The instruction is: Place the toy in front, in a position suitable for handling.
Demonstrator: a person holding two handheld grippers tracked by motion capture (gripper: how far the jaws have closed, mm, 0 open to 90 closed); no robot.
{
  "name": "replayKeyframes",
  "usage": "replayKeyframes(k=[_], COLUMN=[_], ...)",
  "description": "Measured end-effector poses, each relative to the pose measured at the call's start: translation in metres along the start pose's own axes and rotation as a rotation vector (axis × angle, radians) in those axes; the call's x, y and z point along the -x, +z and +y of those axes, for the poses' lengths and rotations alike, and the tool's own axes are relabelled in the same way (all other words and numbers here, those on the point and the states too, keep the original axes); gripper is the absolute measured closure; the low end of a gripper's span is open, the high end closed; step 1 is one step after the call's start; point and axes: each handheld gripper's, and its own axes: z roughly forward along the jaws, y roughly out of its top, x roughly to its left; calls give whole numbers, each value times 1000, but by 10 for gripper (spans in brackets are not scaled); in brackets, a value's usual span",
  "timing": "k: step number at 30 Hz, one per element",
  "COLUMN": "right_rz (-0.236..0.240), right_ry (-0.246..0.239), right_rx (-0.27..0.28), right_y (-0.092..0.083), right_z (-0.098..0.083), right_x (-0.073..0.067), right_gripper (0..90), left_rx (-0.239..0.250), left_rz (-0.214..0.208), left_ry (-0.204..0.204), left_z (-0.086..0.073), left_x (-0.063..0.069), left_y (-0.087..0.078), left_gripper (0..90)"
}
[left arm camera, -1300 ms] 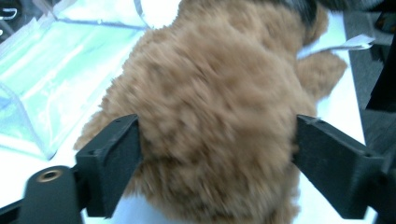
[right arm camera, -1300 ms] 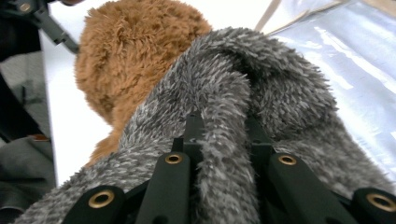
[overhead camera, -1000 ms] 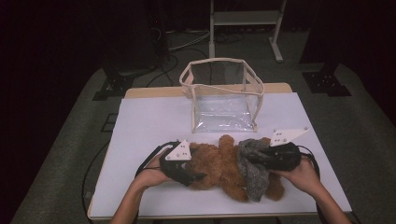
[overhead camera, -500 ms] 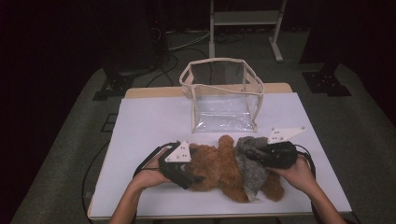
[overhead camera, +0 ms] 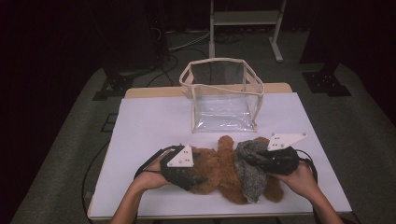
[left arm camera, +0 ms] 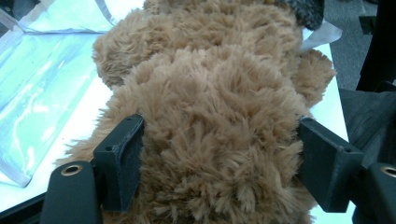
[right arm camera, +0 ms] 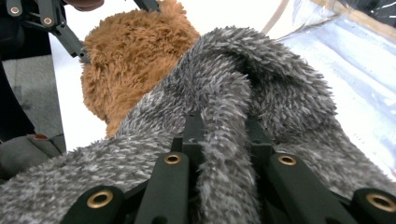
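The brown plush bear (overhead camera: 219,170) lies in the lower middle of the high view, its long axis running left to right across the white table (overhead camera: 149,126), with a grey knitted garment (overhead camera: 250,168) bunched over its right half. The left gripper (overhead camera: 184,170) straddles the bear's left end; its jaws have just been closing, pads at the fur on both sides. The right gripper (overhead camera: 259,161) is clamped on a fold of the garment. The clear bag (overhead camera: 224,95) stands behind, well apart.
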Motion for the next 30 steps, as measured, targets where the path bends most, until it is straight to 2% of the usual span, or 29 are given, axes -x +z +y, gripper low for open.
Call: replayKeyframes(k=[7, 11, 14, 16, 18, 24, 27, 30], right_rz=[8, 13, 13, 19, 30, 19, 7, 8], right_ry=[-7, -6, 6, 14, 14, -31, -45, -51], right_rx=[2, -5, 6, 17, 25, 17, 13, 7], right_y=[9, 18, 19, 17, 14, 5, 3, 10], right_z=[13, 13, 5, 0, -4, 0, 11, 21], right_x=[6, 5, 0, -3, -7, -17, -13, -8], right_gripper=[751, 751, 754, 754, 754, 752, 752, 752], left_rx=[-7, -11, 17, 49, 69, 22, 11, 14], left_rz=[-5, -4, -1, 8, 20, -13, -13, -17], left_ry=[11, 7, -13, -52, -71, -61, -52, -46], left_z=[0, 1, 3, 5, 6, 3, 4, 4], left_x=[2, 0, -4, -6, -8, -3, -1, 0], left_y=[1, -2, -6, -8, -11, 0, 2, 2], left_gripper=[254, 240, 198, 175, 175, 221, 231, 237])
